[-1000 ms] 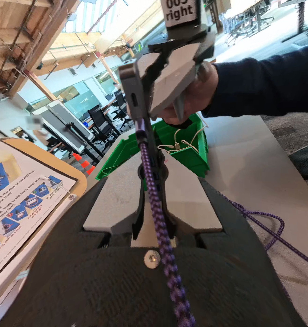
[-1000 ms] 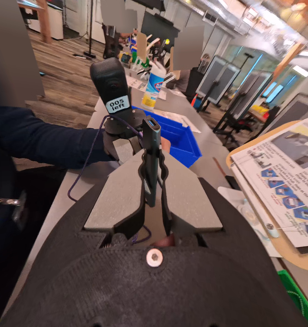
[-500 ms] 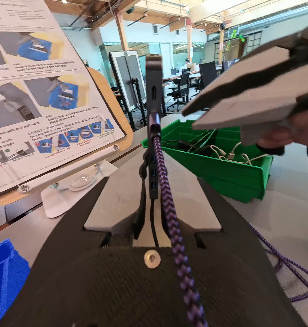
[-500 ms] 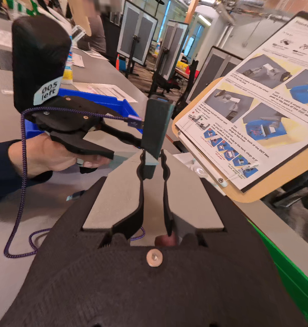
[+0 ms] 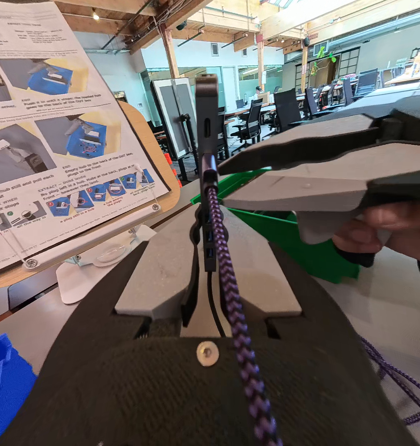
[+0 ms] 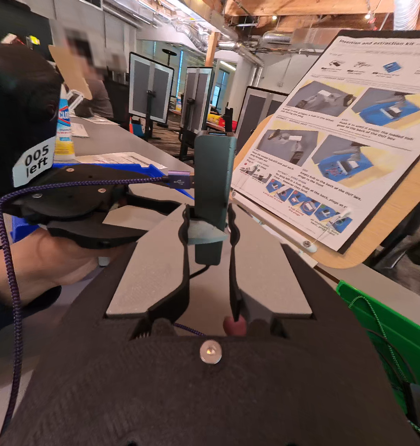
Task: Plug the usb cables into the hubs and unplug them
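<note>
A dark grey USB hub [image 5: 206, 115] stands upright between the fingers of my left gripper [image 5: 210, 217], which is shut on it. A purple plug [image 5: 209, 164] sits in a port on the hub's near side, and its braided purple cable [image 5: 228, 289] runs back over the gripper. In the right wrist view the hub [image 6: 213, 173] and its plug [image 6: 180, 179] stand between the fingers of my right gripper [image 6: 207, 210], which is open with a small gap on each side. The left gripper [image 6: 204, 231] comes in from the left there. The right gripper [image 5: 221, 184] also shows in the left wrist view, its tips by the plug.
An instruction board [image 5: 59, 120] on a white stand leans just behind the hub; it also shows in the right wrist view [image 6: 337, 144]. A green bin [image 5: 312, 253] with cables stands to the right and a blue bin [image 5: 1, 386] to the left on the grey table [image 5: 385, 301]. My two grippers' fingertips are within a few centimetres of each other.
A second ago the right gripper gripped the hub and the left gripped the cable at the plug. Now the left holds the plugged hub and the right has opened. Both swung toward the board.
</note>
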Demonstrator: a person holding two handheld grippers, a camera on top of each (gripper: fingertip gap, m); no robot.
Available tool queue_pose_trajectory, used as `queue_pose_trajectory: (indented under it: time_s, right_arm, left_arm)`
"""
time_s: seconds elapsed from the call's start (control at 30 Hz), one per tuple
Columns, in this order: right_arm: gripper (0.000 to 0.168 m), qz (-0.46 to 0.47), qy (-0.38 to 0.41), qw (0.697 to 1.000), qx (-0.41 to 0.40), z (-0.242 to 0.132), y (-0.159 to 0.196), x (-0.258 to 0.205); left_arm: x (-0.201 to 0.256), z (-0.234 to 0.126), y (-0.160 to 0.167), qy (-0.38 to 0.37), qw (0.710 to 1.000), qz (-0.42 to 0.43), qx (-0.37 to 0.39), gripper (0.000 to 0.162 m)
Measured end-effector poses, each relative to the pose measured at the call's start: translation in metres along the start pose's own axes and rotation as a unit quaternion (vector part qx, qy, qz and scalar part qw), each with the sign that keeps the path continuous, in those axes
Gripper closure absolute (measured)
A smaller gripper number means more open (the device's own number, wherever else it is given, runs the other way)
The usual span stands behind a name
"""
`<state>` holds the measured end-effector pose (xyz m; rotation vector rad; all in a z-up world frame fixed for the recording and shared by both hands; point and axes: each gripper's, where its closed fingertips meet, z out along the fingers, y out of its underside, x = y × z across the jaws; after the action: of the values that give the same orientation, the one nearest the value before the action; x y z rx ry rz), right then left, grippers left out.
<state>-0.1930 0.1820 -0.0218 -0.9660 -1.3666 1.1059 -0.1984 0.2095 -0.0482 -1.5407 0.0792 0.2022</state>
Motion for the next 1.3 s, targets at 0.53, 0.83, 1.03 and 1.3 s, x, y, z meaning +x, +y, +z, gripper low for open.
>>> queue_pose_trajectory:
  time_s: [0.53,0.83,1.03,1.3]
  right_arm:
    - [0.139,-0.093,-0.115,0.965,-0.218,-0.018,0.021,0.042]
    - [0.139,-0.123,-0.276,0.836,-0.459,-0.052,0.097,0.002]
    - [0.139,-0.092,-0.331,0.778,-0.526,-0.060,0.127,-0.016]
    - [0.139,-0.099,-0.386,0.713,-0.577,-0.070,0.139,-0.027]
  left_arm:
    - [0.007,0.003,0.026,0.002,0.986,0.153,-0.067,0.150]
    - [0.037,-0.006,0.024,0.049,0.944,0.325,-0.029,0.145]
    - [0.049,-0.018,0.040,0.084,0.907,0.412,-0.038,0.143]
    - [0.064,-0.022,0.054,0.082,0.859,0.504,-0.046,0.135]
